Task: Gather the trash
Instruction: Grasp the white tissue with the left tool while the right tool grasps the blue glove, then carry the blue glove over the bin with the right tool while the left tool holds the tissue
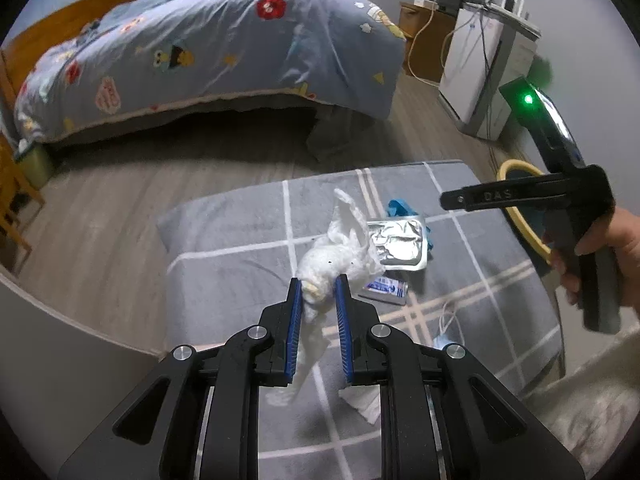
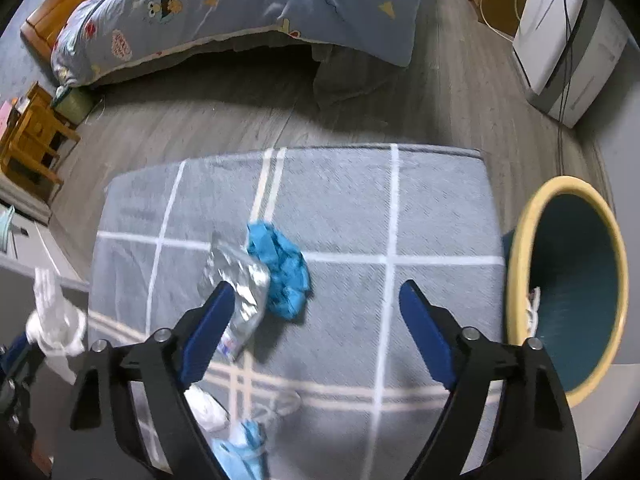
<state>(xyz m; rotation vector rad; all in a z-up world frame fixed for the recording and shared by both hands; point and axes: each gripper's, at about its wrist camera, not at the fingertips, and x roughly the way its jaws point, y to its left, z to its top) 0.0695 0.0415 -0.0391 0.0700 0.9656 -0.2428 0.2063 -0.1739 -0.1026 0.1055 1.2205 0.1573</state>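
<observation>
My left gripper is shut on a crumpled white tissue, held above the grey plaid mat; the same tissue shows at the left edge of the right wrist view. My right gripper stands open over the mat, nothing between its pads. Just beyond its left finger lie a silver foil wrapper and a crumpled blue piece. A small blue-white packet, a face mask and white paper also lie on the mat. A yellow-rimmed bin stands at the mat's right.
A bed with a blue patterned quilt lies across the wood floor beyond the mat. A white appliance with cables stands at the back right, and wooden furniture at the left. A person's hand holds the right gripper's handle.
</observation>
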